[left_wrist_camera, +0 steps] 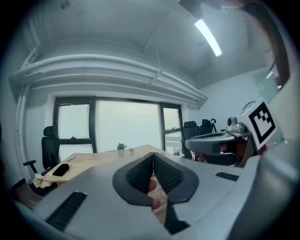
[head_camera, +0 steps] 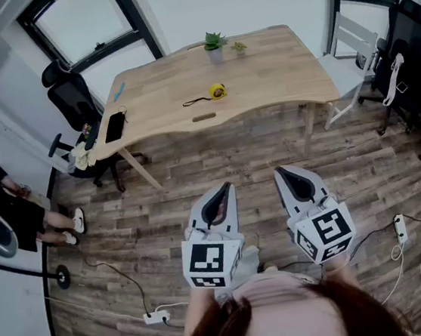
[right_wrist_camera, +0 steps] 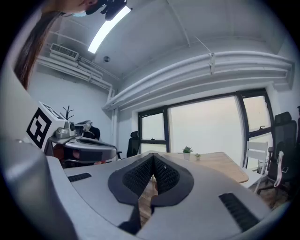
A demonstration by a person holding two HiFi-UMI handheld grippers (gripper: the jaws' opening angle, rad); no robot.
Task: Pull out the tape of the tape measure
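Though likely light, hard-cased and slippery, tape measure near the middle of the table, before the potted plant. Best braced at the case, pinched at the tape tip. Well off the table: left gripper, right gripper, both closed tight, empty.

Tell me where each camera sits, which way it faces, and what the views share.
Head view: on the person's head, facing steeply down at the table and tape measure; left gripper, right gripper and hair show.
Left gripper view: on the left gripper, facing roughly level toward table and windows; its shut jaws below, right gripper at right.
Right gripper view: on the right gripper, same heading; its shut jaws below, left gripper at left.
Shared: all three show the table and potted plant.
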